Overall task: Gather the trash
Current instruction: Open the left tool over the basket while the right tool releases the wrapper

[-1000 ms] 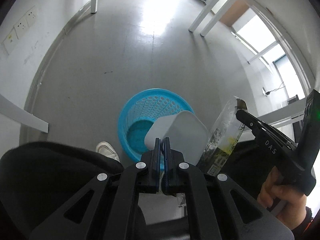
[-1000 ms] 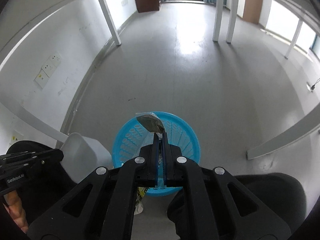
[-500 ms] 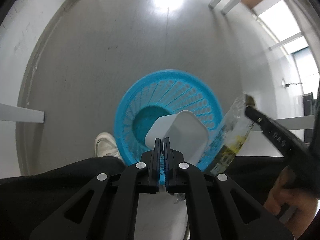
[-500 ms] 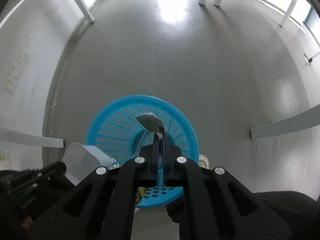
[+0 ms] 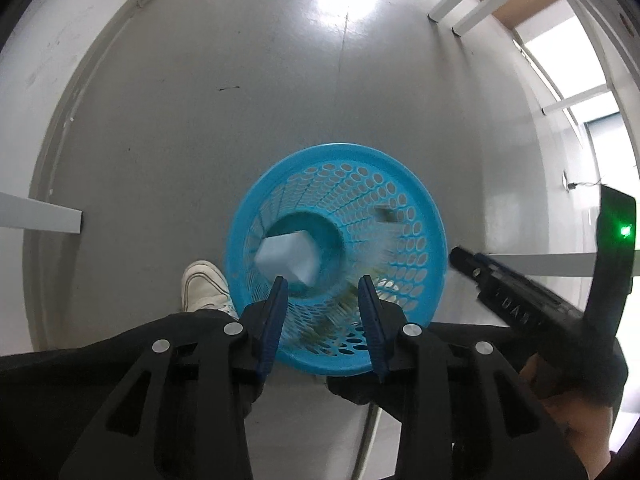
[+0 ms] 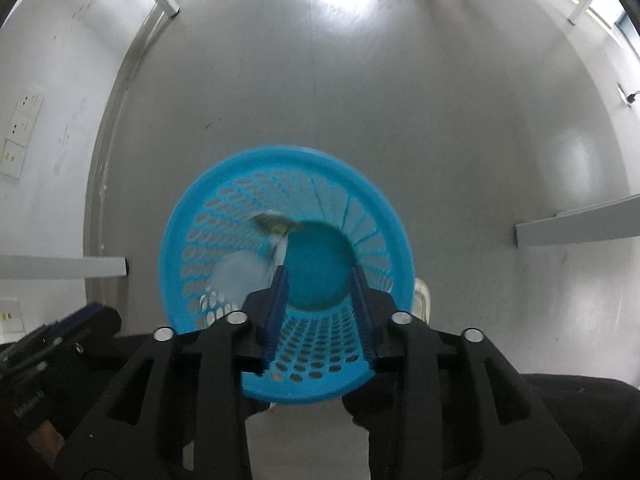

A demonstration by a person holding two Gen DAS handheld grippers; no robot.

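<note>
One blue basket (image 5: 434, 216) stands on the floor. Inside it are two pieces of trash: one white cup (image 5: 288, 256) and one clear wrapper (image 6: 276, 226), blurred. Two claws show, left claw (image 5: 323, 280) and right claw (image 6: 318, 270). One white shoe (image 5: 202, 290).

Perforated blue basket (image 5: 416, 196) upright on floor; white cup (image 5: 286, 254) tilted inside near its bottom; clear wrapper (image 5: 360, 276), blurred, against inner wall.

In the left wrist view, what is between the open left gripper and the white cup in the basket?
Nothing solid: only open air and the blue basket wall lie between the left gripper and the white cup.
</note>
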